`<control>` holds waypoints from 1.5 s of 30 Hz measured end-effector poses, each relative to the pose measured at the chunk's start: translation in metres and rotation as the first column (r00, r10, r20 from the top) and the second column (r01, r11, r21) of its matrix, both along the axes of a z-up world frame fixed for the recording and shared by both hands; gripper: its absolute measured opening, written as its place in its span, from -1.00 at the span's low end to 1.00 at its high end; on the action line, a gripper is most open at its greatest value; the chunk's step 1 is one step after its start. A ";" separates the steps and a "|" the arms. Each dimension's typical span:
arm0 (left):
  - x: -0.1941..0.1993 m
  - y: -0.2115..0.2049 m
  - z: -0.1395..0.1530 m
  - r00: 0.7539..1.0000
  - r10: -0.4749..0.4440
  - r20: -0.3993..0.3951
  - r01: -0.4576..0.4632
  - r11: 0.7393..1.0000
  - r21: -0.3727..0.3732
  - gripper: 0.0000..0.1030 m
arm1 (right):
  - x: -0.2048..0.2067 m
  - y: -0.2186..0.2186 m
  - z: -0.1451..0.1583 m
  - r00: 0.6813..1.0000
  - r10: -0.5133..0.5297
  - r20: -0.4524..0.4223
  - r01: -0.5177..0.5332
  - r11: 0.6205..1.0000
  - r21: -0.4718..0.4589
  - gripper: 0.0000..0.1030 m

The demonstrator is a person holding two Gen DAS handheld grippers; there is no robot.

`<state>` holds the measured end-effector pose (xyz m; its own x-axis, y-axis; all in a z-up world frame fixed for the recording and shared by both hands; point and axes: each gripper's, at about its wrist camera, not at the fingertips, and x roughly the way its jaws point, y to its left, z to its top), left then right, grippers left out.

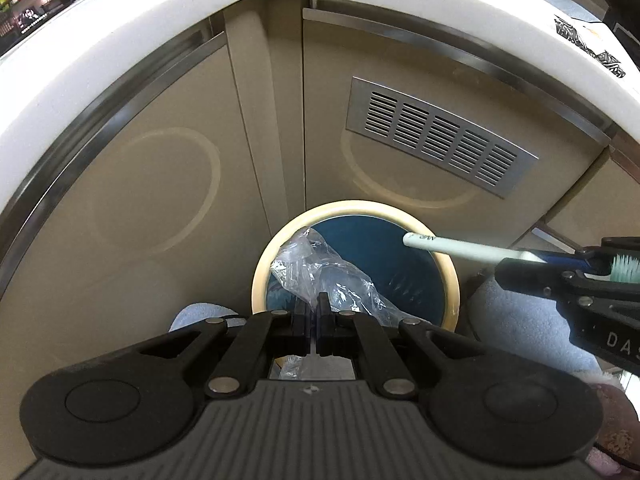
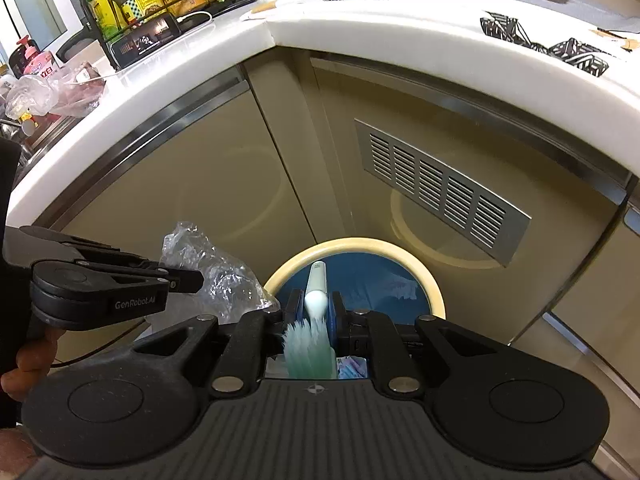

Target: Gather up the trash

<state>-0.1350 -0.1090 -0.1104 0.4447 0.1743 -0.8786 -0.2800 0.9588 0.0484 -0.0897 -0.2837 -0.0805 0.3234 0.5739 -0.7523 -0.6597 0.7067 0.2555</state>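
Where jaws pinch it, plastic wrap [image 1: 320, 276] hides bin [image 1: 450, 276] floor; toothbrush [image 2: 316, 304] partly hidden.

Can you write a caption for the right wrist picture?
Right gripper holds a toothbrush over the blue-lined bin.

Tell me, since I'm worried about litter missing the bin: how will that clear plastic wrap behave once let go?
The plastic wrap, pinched in the left gripper, looks thin and crinkled, so probably floppy and very light. It may drift or cling rather than drop straight into the bin.
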 end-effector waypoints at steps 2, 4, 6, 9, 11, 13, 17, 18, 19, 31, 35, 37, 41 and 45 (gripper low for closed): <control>0.000 -0.001 -0.003 1.000 0.002 -0.003 -0.002 1.000 0.001 -0.96 | 0.000 0.001 -0.001 1.000 0.000 -0.004 0.000 1.000 -0.003 -0.73; 0.001 -0.001 -0.004 1.000 0.003 -0.006 -0.003 1.000 0.000 -0.96 | 0.001 0.001 -0.003 1.000 -0.002 -0.009 0.002 1.000 -0.007 -0.73; 0.002 0.000 -0.004 1.000 0.003 -0.009 -0.003 1.000 -0.002 -0.96 | 0.002 0.001 -0.005 1.000 -0.003 -0.013 0.003 1.000 -0.014 -0.73; 0.003 0.001 -0.004 1.000 0.014 -0.010 -0.014 1.000 -0.007 -0.96 | 0.004 0.003 -0.009 1.000 -0.008 -0.020 0.008 1.000 -0.030 -0.73; 0.002 0.003 -0.006 1.000 0.022 -0.013 -0.022 1.000 -0.009 -0.96 | 0.006 0.004 -0.012 1.000 -0.014 -0.026 0.013 0.999 -0.037 -0.73; 0.003 0.005 -0.009 0.999 0.027 -0.022 -0.027 1.000 -0.008 -0.96 | 0.007 0.004 -0.015 0.999 -0.018 -0.034 0.016 0.999 -0.042 -0.73; 0.010 0.008 -0.020 0.998 0.034 -0.058 -0.035 0.999 -0.021 -0.96 | 0.012 0.006 -0.024 0.998 -0.024 -0.050 0.020 0.998 -0.067 -0.73; 0.012 0.008 -0.024 0.997 0.034 -0.067 -0.035 0.999 -0.023 -0.96 | 0.013 0.008 -0.027 0.998 -0.023 -0.052 0.019 0.997 -0.075 -0.73; 0.014 0.008 -0.027 0.997 0.032 -0.075 -0.034 0.999 -0.022 -0.96 | 0.015 0.010 -0.030 0.998 -0.022 -0.054 0.017 0.996 -0.083 -0.73; 0.042 0.008 -0.070 0.990 -0.007 -0.142 0.007 1.000 -0.003 -0.96 | 0.031 0.040 -0.083 0.993 0.019 -0.117 -0.042 0.979 -0.202 -0.73; 0.052 0.009 -0.089 0.988 -0.024 -0.154 0.025 1.000 0.004 -0.96 | 0.041 0.053 -0.104 0.989 0.025 -0.146 -0.062 0.966 -0.250 -0.73; 0.058 0.007 -0.101 0.985 -0.032 -0.169 0.037 0.999 0.028 -0.96 | 0.045 0.061 -0.113 0.989 0.039 -0.143 -0.079 0.957 -0.279 -0.73; 0.065 0.006 -0.124 0.977 -0.047 -0.207 0.059 0.997 0.049 -0.96 | 0.047 0.078 -0.136 0.987 0.070 -0.145 -0.118 0.929 -0.350 -0.73; 0.070 0.009 -0.144 0.966 -0.057 -0.252 0.074 0.995 0.060 -0.96 | 0.049 0.087 -0.150 0.984 0.089 -0.152 -0.143 0.911 -0.388 -0.73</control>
<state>-0.0648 -0.1004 -0.2543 0.2256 0.2158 -0.9500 -0.1877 0.9665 0.1750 -0.0403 -0.1964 -0.2305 0.1581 0.2483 -0.9557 -0.7236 0.6877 0.0590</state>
